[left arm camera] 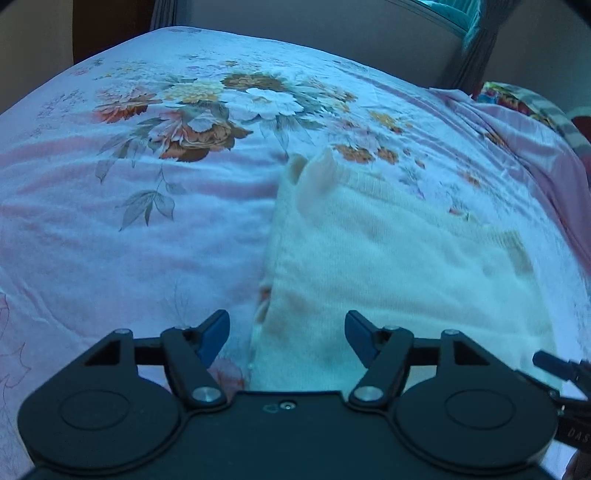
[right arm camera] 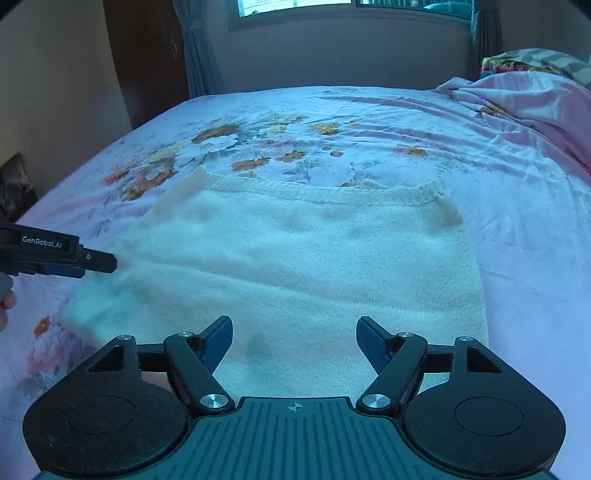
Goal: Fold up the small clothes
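Note:
A small cream knitted sweater [right arm camera: 295, 258] lies flat on the flowered bed sheet [right arm camera: 369, 122], ribbed hem at the far side. It also shows in the left wrist view [left arm camera: 388, 258], with a sleeve end [left arm camera: 317, 181] lying folded over its far left corner. My left gripper [left arm camera: 287, 334] is open and empty, just above the sweater's near left edge. My right gripper [right arm camera: 294, 341] is open and empty, over the sweater's near middle. The left gripper also shows at the left edge of the right wrist view [right arm camera: 92, 260], beside the sweater's left side.
The bed sheet [left arm camera: 129, 221] is pale pink with a flower print [left arm camera: 207, 110]. A bunched pink cover [right arm camera: 535, 99] and a patterned pillow [right arm camera: 532, 61] lie at the far right. A wall, curtains [right arm camera: 195, 48] and a window [right arm camera: 295, 7] stand behind the bed.

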### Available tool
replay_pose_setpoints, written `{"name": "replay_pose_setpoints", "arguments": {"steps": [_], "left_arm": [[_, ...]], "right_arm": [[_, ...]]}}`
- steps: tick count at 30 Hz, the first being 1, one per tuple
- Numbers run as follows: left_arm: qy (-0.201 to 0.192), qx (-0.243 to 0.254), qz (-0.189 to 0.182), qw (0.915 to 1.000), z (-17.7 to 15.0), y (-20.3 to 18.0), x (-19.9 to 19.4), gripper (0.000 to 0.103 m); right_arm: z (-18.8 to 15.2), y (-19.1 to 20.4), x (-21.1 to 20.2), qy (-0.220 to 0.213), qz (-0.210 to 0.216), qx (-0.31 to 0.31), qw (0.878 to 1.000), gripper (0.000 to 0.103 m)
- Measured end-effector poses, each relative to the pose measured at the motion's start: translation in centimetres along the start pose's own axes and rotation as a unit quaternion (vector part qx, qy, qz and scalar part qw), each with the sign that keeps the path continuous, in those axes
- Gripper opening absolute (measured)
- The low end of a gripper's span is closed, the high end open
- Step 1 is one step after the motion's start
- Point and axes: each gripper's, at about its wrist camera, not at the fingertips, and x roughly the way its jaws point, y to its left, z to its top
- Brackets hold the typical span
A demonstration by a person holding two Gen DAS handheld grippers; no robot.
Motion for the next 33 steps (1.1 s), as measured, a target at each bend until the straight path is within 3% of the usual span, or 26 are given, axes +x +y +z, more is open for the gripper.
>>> {"name": "replay_pose_setpoints", "arguments": {"steps": [7, 13, 15, 17, 20, 24, 33], "left_arm": [[0.028, -0.061, -0.030, 0.9973, 1.1, 2.2, 2.9, 0.062], [0.037, -0.064, -0.056, 0.9957, 2.4, 3.0, 4.8, 0.059], [0.038, -0.073, -0.072, 0.9940, 2.6, 3.3, 5.4, 0.055], [0.037, -0.089, -0.088, 0.9914, 2.7, 3.8, 5.9, 0.039], [0.040, -0.123, -0.119, 0.9844, 2.6, 4.7, 6.6, 0.029], [0.053, -0.127, -0.152, 0.9788, 2.5, 4.5, 7.2, 0.018], [0.046, -0.112, -0.132, 0.9838, 2.8, 3.5, 7.8, 0.017]], "right_arm": [[-0.2, -0.3, 0.2, 0.006, 0.013, 0.022, 1.000, 0.073], [-0.2, -0.7, 0.6, 0.006, 0.017, 0.029, 0.999, 0.073], [-0.2, -0.6, 0.7, 0.005, 0.018, 0.031, 0.999, 0.073], [0.0, -0.6, 1.0, 0.005, 0.019, 0.035, 0.999, 0.073], [0.3, -0.7, 1.5, 0.002, 0.023, 0.041, 0.999, 0.073], [0.8, -0.9, 2.1, 0.000, 0.025, 0.044, 0.999, 0.073], [4.4, -0.7, 5.1, -0.006, -0.002, 0.023, 1.000, 0.073]]}}
